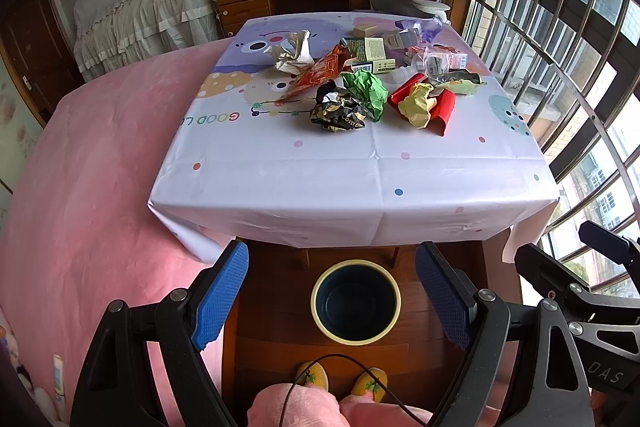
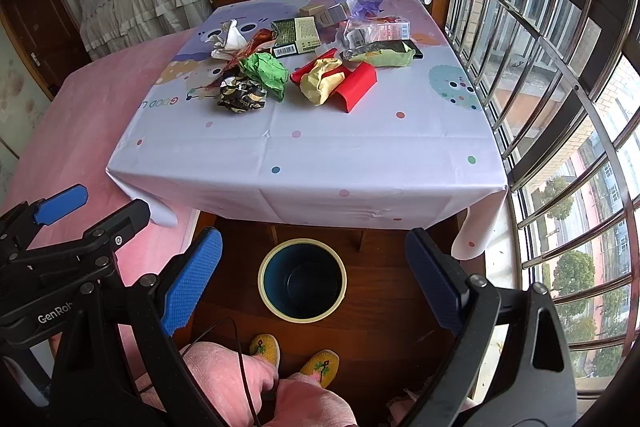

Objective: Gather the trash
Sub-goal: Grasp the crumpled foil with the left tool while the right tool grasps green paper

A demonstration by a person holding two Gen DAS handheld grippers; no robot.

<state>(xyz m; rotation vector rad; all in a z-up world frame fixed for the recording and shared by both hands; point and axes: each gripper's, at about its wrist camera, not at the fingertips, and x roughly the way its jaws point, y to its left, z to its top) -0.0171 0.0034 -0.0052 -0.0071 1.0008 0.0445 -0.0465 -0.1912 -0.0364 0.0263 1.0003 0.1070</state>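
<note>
Materials and finishes at the table.
Smooth, slightly glossy tablecloth (image 1: 340, 179); crumpled paper wrappers (image 1: 366, 89); polished wood floor (image 2: 380, 291); textured blue pads (image 1: 218, 297).

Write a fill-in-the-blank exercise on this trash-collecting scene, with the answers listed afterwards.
1. The bin on the floor holds ____.
2. Both the left gripper and the right gripper are ____.
3. The yellow paper wad rests on a ____ card.
4. Beside the black-and-gold wrapper lies a crumpled ____ paper.

Answers: nothing; open; red; green

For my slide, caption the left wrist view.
Open left hand-held gripper above the empty bin, crumpled wrappers on the table.
</note>
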